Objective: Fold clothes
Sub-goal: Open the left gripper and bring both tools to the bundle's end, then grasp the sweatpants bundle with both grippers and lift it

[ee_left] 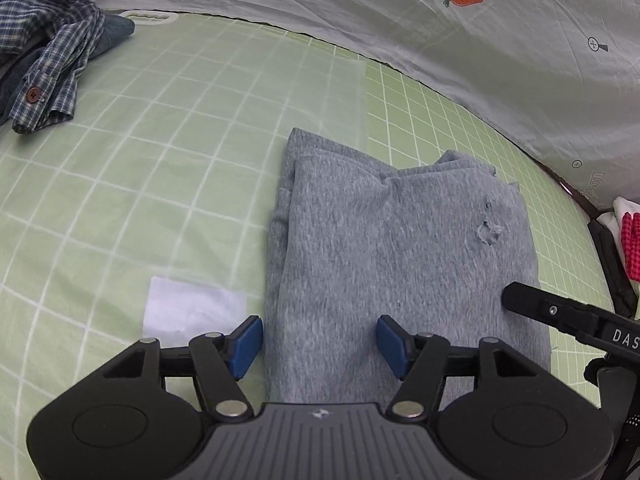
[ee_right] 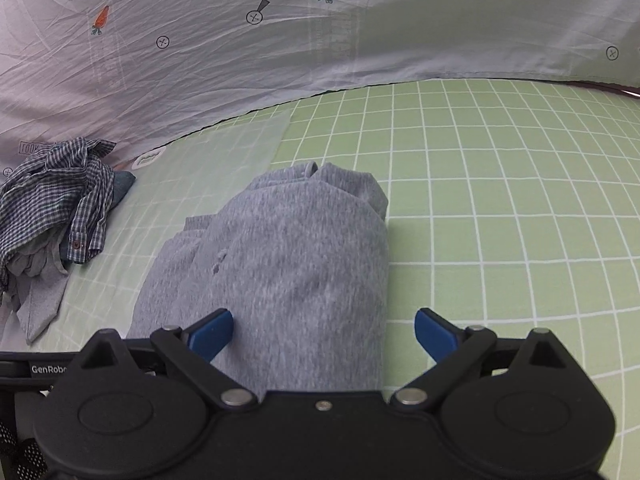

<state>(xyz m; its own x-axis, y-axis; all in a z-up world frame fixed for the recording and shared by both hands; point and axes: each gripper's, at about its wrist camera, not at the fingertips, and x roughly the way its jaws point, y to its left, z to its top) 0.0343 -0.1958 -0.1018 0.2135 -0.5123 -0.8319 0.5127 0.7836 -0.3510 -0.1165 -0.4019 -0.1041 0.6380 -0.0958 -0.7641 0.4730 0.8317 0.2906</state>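
Bedsheet (ee_left: 120, 184) (green, white grid), folded grey garment (ee_left: 400, 260), carrot-print cloth (ee_right: 200, 60) behind, both tongs spread.

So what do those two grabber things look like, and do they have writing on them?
Each grabber is black plastic with round silver pins and two blue fingertip pads. The left gripper has a ribbed grey plate with a small logo. The right gripper is all black, with white letters reading "GenRobo" on a side bar.

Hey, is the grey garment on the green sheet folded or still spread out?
Folded: the grey garment lies as a compact stack with layered edges.
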